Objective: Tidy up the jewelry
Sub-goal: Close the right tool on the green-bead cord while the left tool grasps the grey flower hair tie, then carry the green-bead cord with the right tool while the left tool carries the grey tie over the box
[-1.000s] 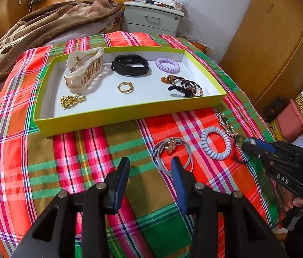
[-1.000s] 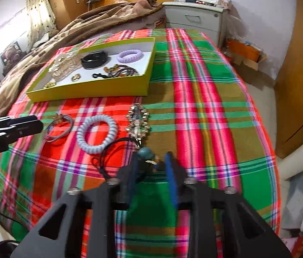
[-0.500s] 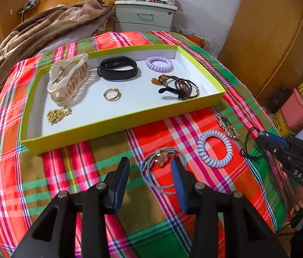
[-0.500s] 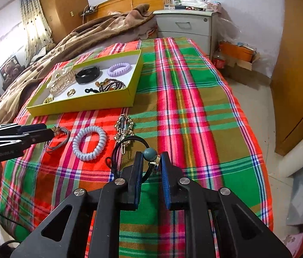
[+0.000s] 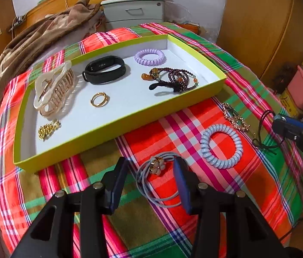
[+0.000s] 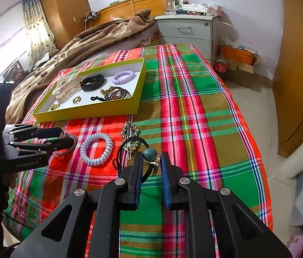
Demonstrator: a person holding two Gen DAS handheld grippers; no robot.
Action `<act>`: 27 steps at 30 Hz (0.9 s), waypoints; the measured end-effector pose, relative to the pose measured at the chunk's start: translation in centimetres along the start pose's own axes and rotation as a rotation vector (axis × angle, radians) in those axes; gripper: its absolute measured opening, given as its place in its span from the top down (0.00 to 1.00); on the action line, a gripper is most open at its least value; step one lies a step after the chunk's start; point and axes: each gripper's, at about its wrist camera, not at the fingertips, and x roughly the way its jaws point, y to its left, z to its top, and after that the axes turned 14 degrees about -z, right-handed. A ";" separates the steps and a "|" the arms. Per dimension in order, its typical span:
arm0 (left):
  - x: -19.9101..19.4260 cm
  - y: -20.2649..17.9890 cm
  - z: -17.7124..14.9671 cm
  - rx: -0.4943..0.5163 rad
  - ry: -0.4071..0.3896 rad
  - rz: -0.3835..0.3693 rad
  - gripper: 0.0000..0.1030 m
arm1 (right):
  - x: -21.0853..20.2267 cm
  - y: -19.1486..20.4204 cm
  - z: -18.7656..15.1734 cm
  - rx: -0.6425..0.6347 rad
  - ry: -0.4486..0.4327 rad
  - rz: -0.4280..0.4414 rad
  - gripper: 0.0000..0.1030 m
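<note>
No legible text anywhere.

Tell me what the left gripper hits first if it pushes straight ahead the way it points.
Likely the grey hair tie with the flower charm, lying between the open left gripper fingers; beyond it, the yellow tray wall.

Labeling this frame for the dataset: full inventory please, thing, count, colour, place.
tray: 1, yellow-green, white inside, on the plaid cloth
hair claw clip: 1, cream, tray left
fitness band: 1, black, tray centre back
coil hair tie: 1, lilac, tray back right
bead bracelets: a bunch, dark red and amber, tray right
ring: 1, gold, tray centre
chain: 1, gold, tray front left
coil tie: 1, pale blue, cloth
hair barrette: 1, gold, cloth
flower hair tie: 1, grey, between left claw fingers
bead hair tie: 1, black with teal bead
plaid cloth: 1, red-green
nightstand: 1, grey
left claw: open
right claw: closed on bead hair tie
</note>
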 end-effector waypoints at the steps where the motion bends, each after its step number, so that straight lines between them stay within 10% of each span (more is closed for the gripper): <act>1: 0.1 0.0 0.1 -0.001 0.000 0.002 0.55 | 0.0 0.0 0.0 0.003 0.000 0.000 0.84; 12: -0.4 -0.2 -0.3 0.000 -0.002 0.006 0.83 | -0.1 -0.3 0.1 0.015 -0.003 0.003 0.84; 27: -2.1 -0.3 -0.5 -0.021 -0.051 0.000 0.83 | -0.8 -0.6 0.4 0.030 -0.023 -0.001 0.84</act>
